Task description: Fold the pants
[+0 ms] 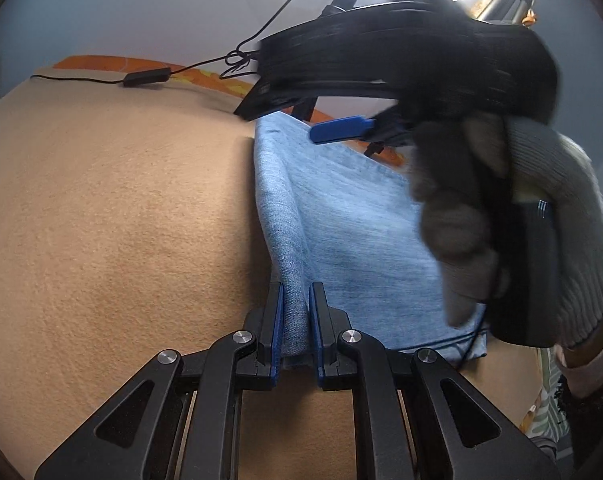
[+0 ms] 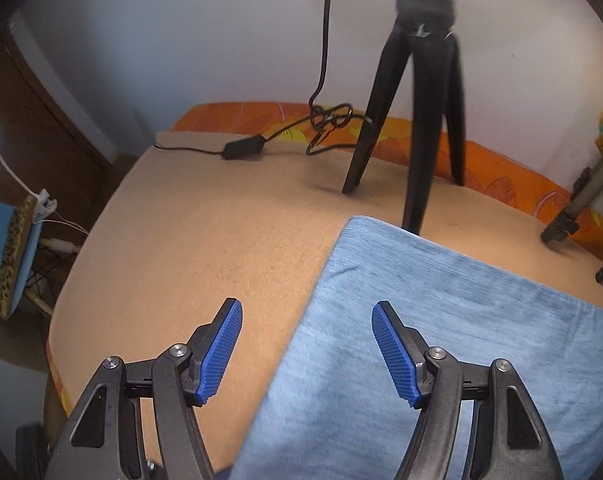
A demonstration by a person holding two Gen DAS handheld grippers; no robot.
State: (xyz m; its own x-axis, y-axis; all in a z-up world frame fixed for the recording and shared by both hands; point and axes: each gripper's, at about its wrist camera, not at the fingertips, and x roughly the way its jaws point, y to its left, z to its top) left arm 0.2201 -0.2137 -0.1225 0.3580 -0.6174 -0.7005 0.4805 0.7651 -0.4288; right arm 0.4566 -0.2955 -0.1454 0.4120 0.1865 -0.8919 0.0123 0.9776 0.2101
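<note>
Light blue denim pants [image 1: 341,216] lie folded on the tan blanket [image 1: 101,200]. My left gripper [image 1: 295,300] is shut on a raised fold at the pants' left edge, the cloth pinched between its blue pads. In the left wrist view the right gripper [image 1: 341,128] hovers blurred above the far part of the pants, held by a gloved hand [image 1: 501,216]. Seen from the right wrist, the right gripper [image 2: 307,320] stands open above the left edge of the pants [image 2: 441,340], nothing between its fingers.
A black tripod [image 2: 413,120] stands on the blanket just beyond the pants. A black cable with an adapter [image 2: 243,147] lies at the far edge, by an orange patterned sheet [image 2: 481,160]. A second stand's leg [image 2: 573,208] is at the right. The blanket's left edge [image 2: 73,280] drops off.
</note>
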